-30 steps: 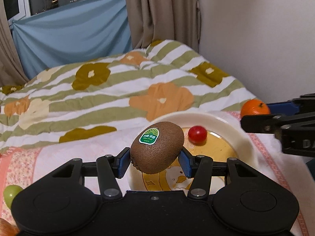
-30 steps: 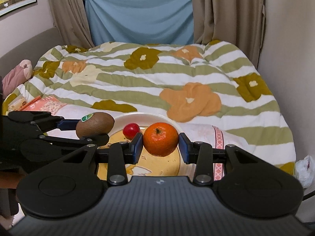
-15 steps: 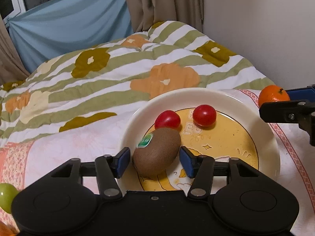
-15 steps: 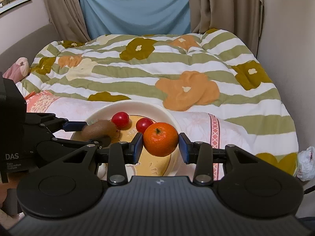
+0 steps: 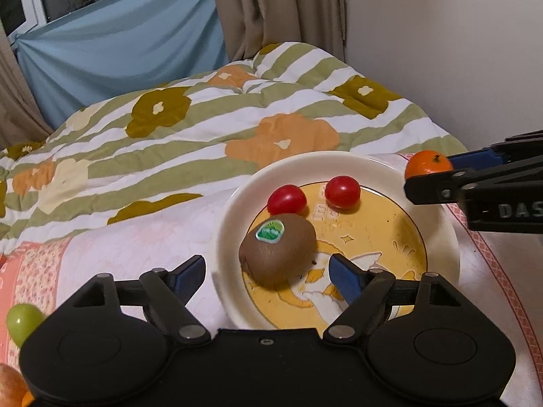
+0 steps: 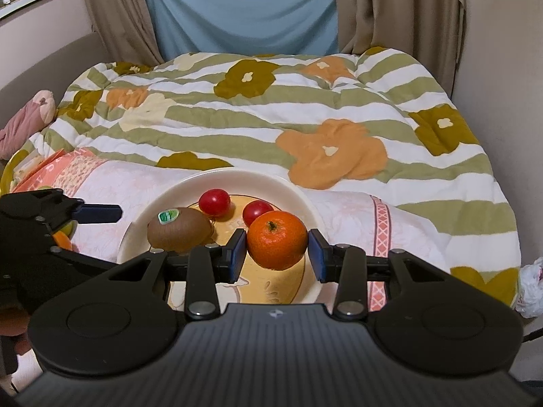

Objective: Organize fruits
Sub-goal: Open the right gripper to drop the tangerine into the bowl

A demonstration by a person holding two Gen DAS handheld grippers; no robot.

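Left wrist view is showing the left gripper (image 5: 266, 271) tilting down over the plate (image 5: 230, 210), its jaws having just been opening and now standing apart, clear of the kiwi (image 5: 276, 249) lying on the plate beside two cherry tomatoes (image 5: 286, 198). Further right, the right gripper (image 6: 276, 254) is angling down above the plate's right edge, clamping the mandarin (image 6: 276, 239).

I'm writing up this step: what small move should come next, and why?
Probably draw the left gripper back from the plate: its jaws have just been opening, stand clear of the kiwi, and the kiwi lies on the plate. The right gripper, gripping the orange, can then set it down.
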